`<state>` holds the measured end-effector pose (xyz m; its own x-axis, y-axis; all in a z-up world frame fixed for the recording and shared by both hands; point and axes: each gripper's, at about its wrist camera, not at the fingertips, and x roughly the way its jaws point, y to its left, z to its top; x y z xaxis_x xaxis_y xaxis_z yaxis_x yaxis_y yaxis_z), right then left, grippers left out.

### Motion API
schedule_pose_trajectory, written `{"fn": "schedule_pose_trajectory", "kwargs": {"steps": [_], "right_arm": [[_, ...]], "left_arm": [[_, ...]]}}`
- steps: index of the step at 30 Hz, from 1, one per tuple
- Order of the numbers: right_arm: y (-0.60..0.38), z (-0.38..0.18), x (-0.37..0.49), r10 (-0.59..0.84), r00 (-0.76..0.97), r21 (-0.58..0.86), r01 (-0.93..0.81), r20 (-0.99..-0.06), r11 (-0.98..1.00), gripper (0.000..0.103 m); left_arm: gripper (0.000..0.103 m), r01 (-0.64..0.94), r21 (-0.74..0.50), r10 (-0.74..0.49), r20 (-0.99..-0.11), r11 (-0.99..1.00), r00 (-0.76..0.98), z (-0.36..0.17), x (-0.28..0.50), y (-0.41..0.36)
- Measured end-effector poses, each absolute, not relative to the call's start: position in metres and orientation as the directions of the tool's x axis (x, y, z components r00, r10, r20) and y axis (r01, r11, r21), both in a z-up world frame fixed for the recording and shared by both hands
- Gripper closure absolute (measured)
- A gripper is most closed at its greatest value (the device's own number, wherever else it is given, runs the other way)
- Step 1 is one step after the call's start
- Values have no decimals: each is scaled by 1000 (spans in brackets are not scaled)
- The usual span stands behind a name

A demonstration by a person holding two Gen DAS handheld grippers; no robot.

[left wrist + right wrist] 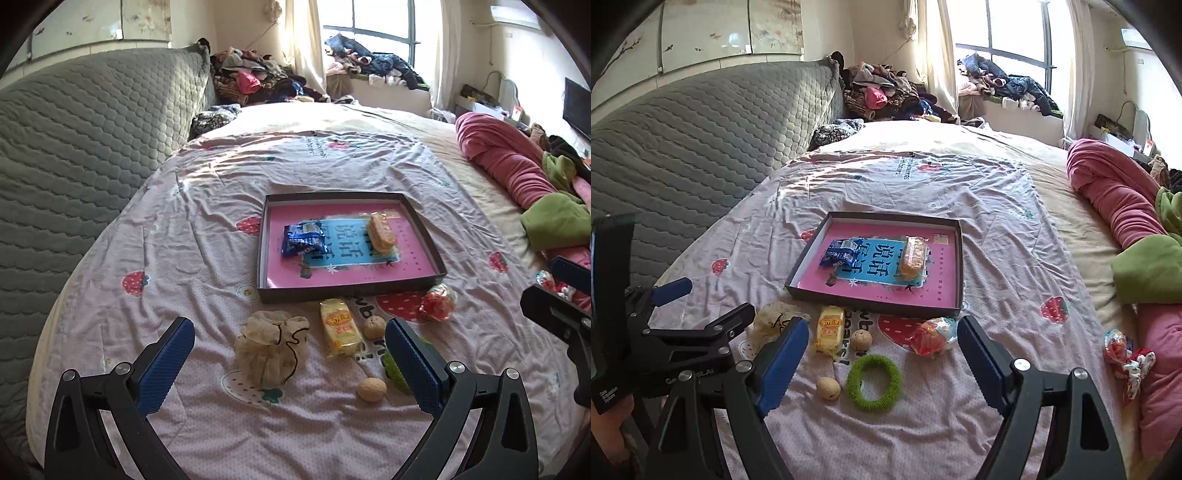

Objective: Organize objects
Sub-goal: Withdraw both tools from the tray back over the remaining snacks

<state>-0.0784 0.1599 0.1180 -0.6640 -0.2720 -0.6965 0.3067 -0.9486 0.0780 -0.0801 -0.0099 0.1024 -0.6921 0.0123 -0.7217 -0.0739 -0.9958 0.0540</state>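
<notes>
A shallow dark tray with a pink and blue floor lies on the bed and holds a blue snack packet and an orange wrapped cake. In front of it lie a beige drawstring pouch, a yellow snack pack, two walnuts, a green ring and a red wrapped sweet. My left gripper is open above the pouch and snacks. My right gripper is open above the ring. Neither holds anything.
A grey quilted headboard runs along the left. Pink and green bedding is bunched at the right, with more wrapped sweets beside it. Piles of clothes sit beyond the bed near the window.
</notes>
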Motion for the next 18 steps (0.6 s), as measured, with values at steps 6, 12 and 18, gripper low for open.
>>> {"fn": "schedule_pose_trajectory", "kwargs": {"steps": [6,12,18], "right_arm": [[165,127,-67,-275,-677,78,307,-683,-949,20],[167,132,-58,-279,-684,74,314,-674,-947,20],[166,131,-49,-277,-688,62,320,-671,-945,20]], "left_arm": [[0,-99,92,5,-707,-991,-707,112,-63,-4],[0,-105,93,8,-708,-990,-706,113,-52,-4],[0,-101,113,-12,-724,-988,-690,105,-46,-5]]}}
